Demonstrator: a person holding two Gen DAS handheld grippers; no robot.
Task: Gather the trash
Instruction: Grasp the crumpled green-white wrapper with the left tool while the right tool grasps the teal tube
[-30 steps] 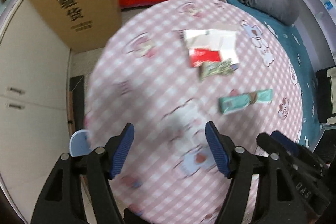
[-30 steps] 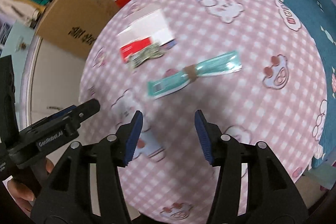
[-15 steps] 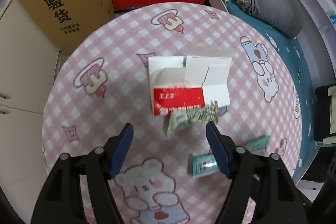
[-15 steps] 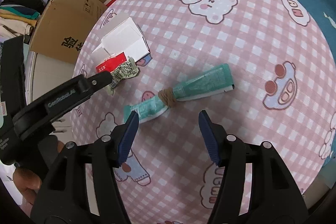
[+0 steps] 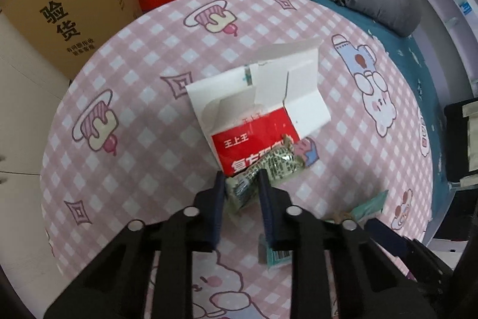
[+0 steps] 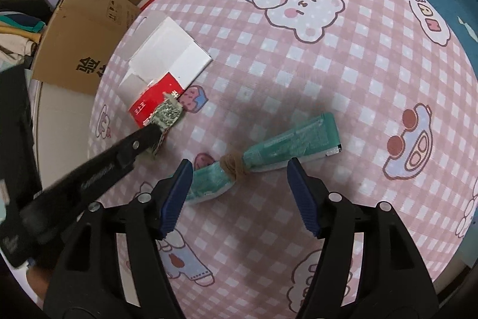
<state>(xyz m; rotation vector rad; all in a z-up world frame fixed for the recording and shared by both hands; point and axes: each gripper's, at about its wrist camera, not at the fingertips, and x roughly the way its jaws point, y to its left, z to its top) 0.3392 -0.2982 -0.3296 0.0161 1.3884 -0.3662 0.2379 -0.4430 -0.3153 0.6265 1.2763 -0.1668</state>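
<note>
My left gripper (image 5: 240,187) is closing on the crumpled green wrapper (image 5: 269,169), low in the frame's centre, so it lifts clear of the red-and-white carton (image 5: 257,109) it leans against; the pads already pinch its near end. My right gripper (image 6: 239,184) is opening, jaws straddling the teal packet (image 6: 280,148) mid-frame without touching it, ready to drop over its knotted waist. On the pink checked tablecloth (image 6: 328,65) I count three pieces of trash: one wrapper, one carton, one packet.
</note>
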